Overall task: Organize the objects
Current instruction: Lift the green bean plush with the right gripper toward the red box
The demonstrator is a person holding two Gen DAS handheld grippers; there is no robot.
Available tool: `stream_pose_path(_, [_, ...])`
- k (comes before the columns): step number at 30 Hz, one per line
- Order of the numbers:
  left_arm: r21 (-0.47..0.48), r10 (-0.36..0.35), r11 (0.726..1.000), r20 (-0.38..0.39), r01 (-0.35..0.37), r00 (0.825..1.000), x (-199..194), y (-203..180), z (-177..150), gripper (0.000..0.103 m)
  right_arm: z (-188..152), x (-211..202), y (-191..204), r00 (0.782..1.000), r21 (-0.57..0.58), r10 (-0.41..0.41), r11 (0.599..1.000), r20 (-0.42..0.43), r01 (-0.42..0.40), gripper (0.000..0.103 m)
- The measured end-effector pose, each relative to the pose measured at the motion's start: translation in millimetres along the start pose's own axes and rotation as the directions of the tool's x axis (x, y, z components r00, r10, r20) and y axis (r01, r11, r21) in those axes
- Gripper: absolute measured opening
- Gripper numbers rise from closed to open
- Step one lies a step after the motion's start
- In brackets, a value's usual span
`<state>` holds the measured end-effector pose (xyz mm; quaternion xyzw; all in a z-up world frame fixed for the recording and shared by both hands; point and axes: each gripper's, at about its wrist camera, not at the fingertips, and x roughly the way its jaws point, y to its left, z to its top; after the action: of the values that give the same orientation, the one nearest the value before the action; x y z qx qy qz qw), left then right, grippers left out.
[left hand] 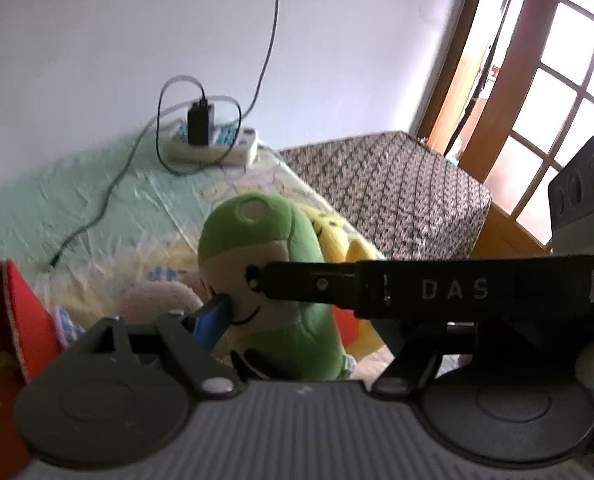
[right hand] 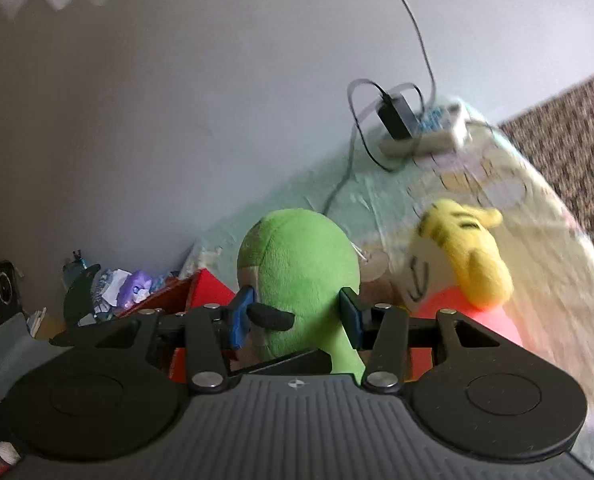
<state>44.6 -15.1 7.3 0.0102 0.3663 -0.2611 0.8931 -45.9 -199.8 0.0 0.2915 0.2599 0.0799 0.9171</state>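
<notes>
Here the right gripper [right hand: 297, 316] clenches the green plush [right hand: 297, 264]; the left gripper [left hand: 237, 300], touching its face, cannot be judged. A yellow plush [right hand: 469, 256] lies just beside it.

Daylight glaring through the brown-framed glass-paned door [left hand: 557, 92], dim grey wall, fisheye-bent edges, motion-blurred yellow plush toy [right hand: 469, 256], soft focus

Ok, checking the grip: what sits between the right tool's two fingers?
The green plush toy, its head touched by both blue fingers, as the right wrist view shows.
</notes>
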Motion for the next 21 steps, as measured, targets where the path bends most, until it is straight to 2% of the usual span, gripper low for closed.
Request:
stream_pose_path(2, [0.010,0.011,1.000,0.023,-0.012,1.000,-10.1,-4.9,-1.5,0.076,-2.3,-5.7,7.9,0.999,-0.023,0.023,0.999,0.024,-0.023,0.050])
stream_pose_path(5, [0.013,0.015,1.000,0.067,-0.016,0.998,-28.0,-10.1,-5.5,0.085,-8.2,-13.5,18.0,0.997,-0.052,0.061,0.997,0.044,-0.059,0.050])
stream_pose_path(7, [0.015,0.014,1.000,0.100,-0.016,0.995,-40.6,-13.7,-9.4,0.093,-11.4,-13.8,21.5,0.997,-0.056,0.072,0.996,0.029,-0.071,0.050])
stream_pose_path(9, [0.021,0.032,0.999,0.119,-0.035,0.992,-50.5,-16.7,-14.7,0.092,-15.5,-13.1,23.7,0.996,-0.046,0.088,0.995,0.008,-0.088,0.050])
stream_pose_path(14, [-0.011,0.055,0.998,0.108,-0.054,0.993,-65.4,-11.8,-28.1,0.089,-27.4,-8.4,29.9,0.991,-0.011,0.130,0.991,-0.043,-0.131,0.050])
stream_pose_path(21, [-0.059,0.103,0.993,0.110,-0.097,0.989,-89.3,-2.5,-49.0,0.088,-38.9,7.8,59.2,0.975,0.019,0.192,0.981,-0.108,-0.191,0.050])
